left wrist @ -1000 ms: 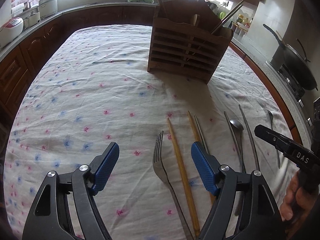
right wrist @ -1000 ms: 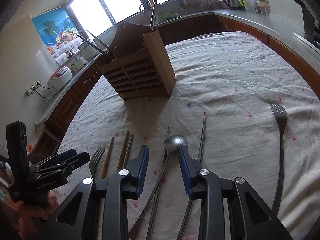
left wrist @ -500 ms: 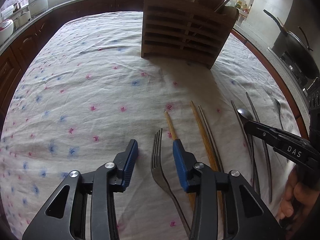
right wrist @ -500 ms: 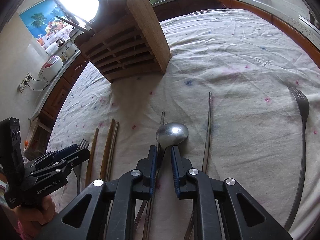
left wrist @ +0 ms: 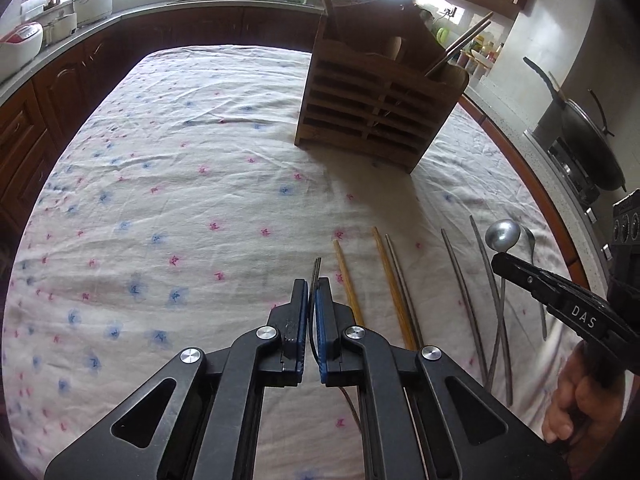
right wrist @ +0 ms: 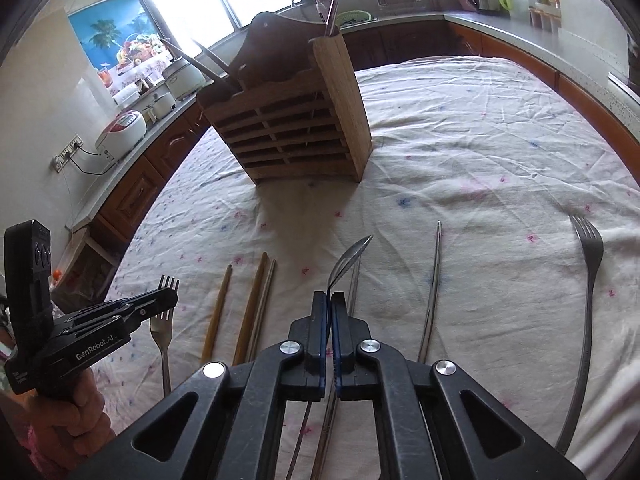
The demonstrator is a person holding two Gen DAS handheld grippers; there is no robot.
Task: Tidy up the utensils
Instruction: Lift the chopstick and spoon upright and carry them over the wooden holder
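- Your left gripper is clenched on a fork — its tines poke out past the blue pads toward 12 o'clock, turned edge-on in the left wrist view.
- At 1 o'clock of that grip, two wooden chopsticks lie on the flowered cloth, with a metal chopstick just beside the righthand one.
- Further toward 3 o'clock, two more metal chopsticks lie on the cloth.
- Your right gripper is clenched on a spoon — the bowl is tilted up off the cloth, pointing to 1 o'clock in the right wrist view.
- The wooden utensil holder stands upright at 12 o'clock, well apart from both grippers, with a few handles sticking out of its top.
- A second fork lies at 3 o'clock of your right gripper, near the cloth's right side.
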